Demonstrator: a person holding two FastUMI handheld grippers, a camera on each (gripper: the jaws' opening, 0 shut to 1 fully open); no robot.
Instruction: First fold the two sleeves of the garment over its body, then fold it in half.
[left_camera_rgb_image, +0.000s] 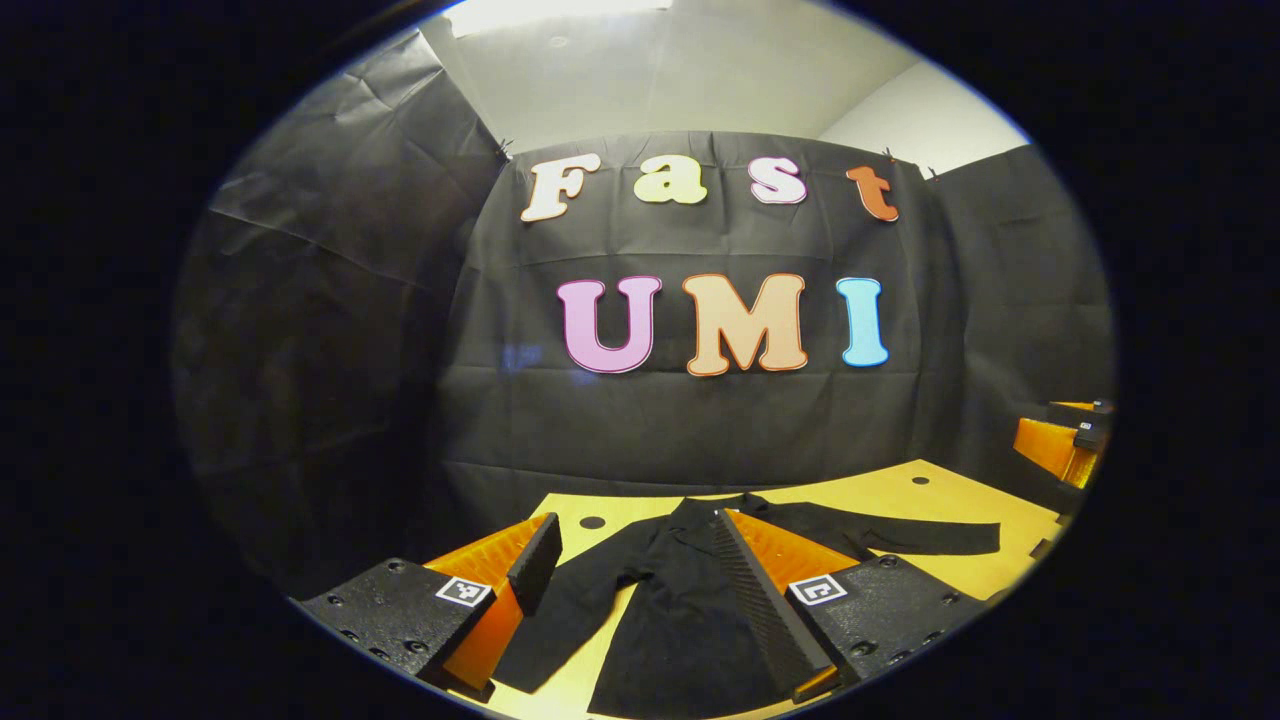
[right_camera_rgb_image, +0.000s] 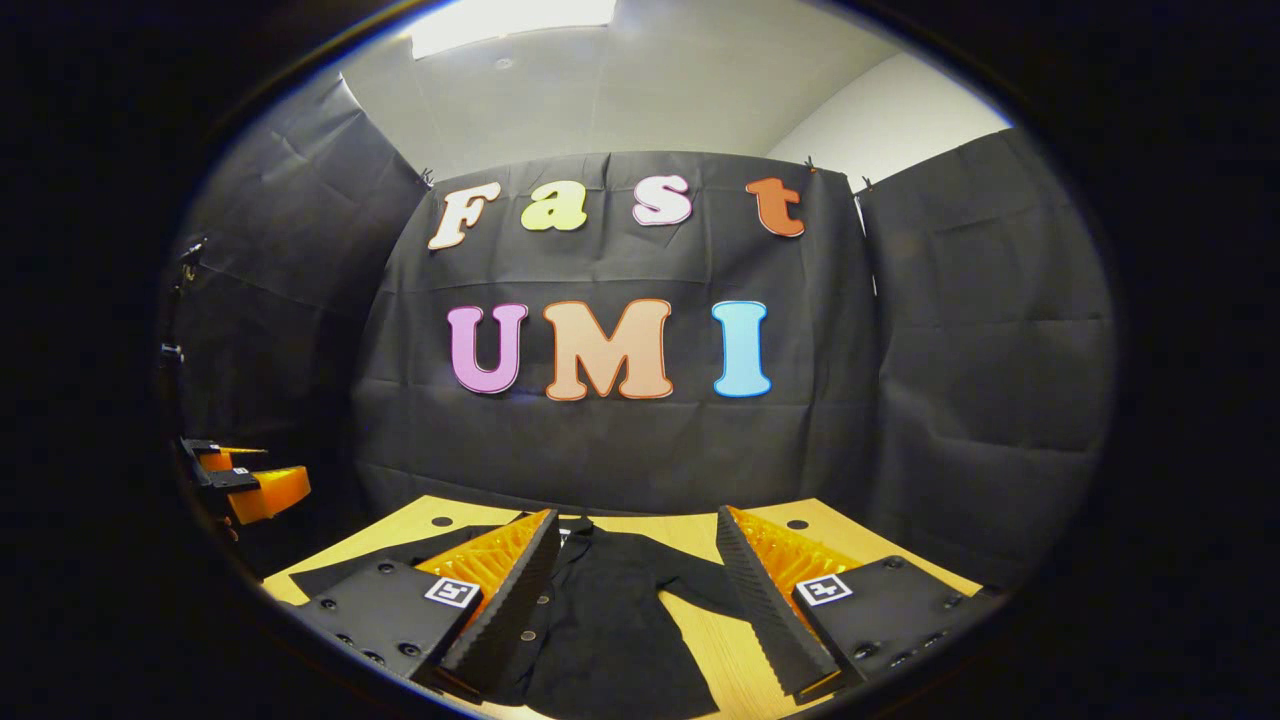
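At the bottom of the left gripper view, the left hand-held gripper (left_camera_rgb_image: 640, 590) hangs with its fingers spread wide and empty over the black garment (left_camera_rgb_image: 680, 610), which lies flat on the table (left_camera_rgb_image: 930, 500). The right hand-held gripper (right_camera_rgb_image: 635, 590), equally open at the bottom of its own view, frames the garment's body. The garment's long axis runs away toward the booth wall; its right sleeve (left_camera_rgb_image: 930, 538) stretches toward the right of the frame and looks unfolded.

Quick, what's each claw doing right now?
Left claw: open, holding nothing, above the black cloth garment.
Right claw: open, holding nothing.
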